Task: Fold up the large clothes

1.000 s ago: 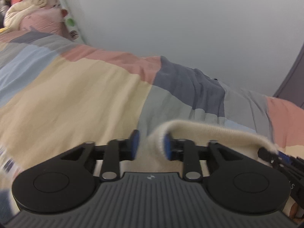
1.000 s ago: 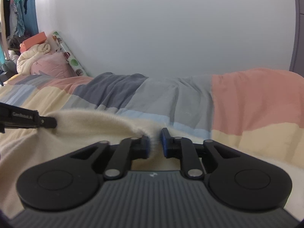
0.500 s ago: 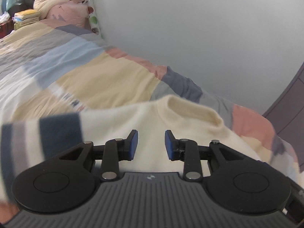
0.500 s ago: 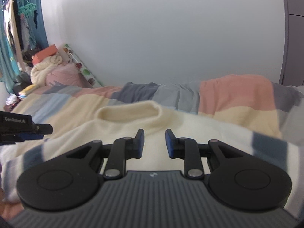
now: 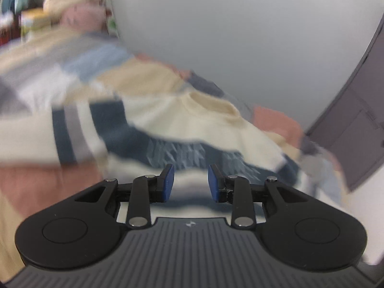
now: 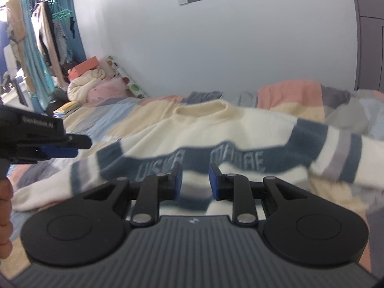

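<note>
Lying flat on the patchwork bedspread (image 6: 134, 117), the cream striped sweater (image 6: 216, 129) looks soft, limp and light, best pinched at sleeve cuffs or hem, while left gripper (image 5: 190, 182) and right gripper (image 6: 195, 183) hover with jaws apart, empty.

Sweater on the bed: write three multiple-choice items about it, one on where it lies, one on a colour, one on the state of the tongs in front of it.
1. Where is the sweater?
A. Hanging on the clothes rack
B. Spread across the patchwork bedspread
C. Folded on the pink pillow

2. What colour is the band with lettering across its chest?
A. Dark blue
B. Red
C. Green

3. How do the right tongs stand?
A. Pads pressed on the collar
B. Clamped on a sleeve
C. Pads apart with nothing gripped

Answers: 1 B, the right wrist view shows it lying flat on the bedspread with both sleeves out to the sides. 2 A, the chest band is dark blue with pale letters. 3 C, a clear gap shows between the blue pads and the sweater lies beyond them.
</note>
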Demonstrator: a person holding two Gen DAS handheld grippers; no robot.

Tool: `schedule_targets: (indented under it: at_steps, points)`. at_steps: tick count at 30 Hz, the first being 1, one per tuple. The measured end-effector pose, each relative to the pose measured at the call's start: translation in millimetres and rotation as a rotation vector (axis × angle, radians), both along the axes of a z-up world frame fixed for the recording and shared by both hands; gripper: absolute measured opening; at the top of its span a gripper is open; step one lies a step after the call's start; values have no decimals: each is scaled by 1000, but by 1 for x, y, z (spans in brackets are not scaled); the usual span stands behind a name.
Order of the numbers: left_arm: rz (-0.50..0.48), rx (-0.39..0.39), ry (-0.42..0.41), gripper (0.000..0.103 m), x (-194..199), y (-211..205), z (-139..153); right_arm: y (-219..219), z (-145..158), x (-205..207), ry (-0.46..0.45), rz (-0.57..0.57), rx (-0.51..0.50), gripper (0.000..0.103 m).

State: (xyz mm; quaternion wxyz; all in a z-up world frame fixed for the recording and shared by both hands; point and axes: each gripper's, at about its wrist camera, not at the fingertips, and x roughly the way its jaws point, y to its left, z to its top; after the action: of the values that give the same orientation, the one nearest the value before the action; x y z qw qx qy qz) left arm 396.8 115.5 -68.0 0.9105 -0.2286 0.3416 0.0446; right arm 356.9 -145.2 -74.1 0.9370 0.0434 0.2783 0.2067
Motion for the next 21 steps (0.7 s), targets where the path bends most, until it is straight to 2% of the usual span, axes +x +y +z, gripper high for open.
schedule_targets:
  at_steps: [6,7,11,14,16,19,21]
  points:
    - [-31,-96,38,36,-79,-12,-46,-1,-19,-49,48,100,26,27]
    - [-47,-95,26,36,-88,-11,-53,-3,-23,-55,49,118,21,27]
    - [-91,-6,-17,36,-134,-10,-71,-7,-39,-80,62,200,1,28]
    - [-62,-24,-22,36,-158,3,-89,-7,-53,-97,77,262,-7,28]
    - [-9,-75,-3,36,-166,18,-102,-1,-63,-105,118,298,10,28]
    - [66,-208,33,36,-174,43,-127,13,-75,-112,185,349,35,28]
    - [106,-260,55,36,-172,57,-137,22,-80,-116,219,400,55,29]
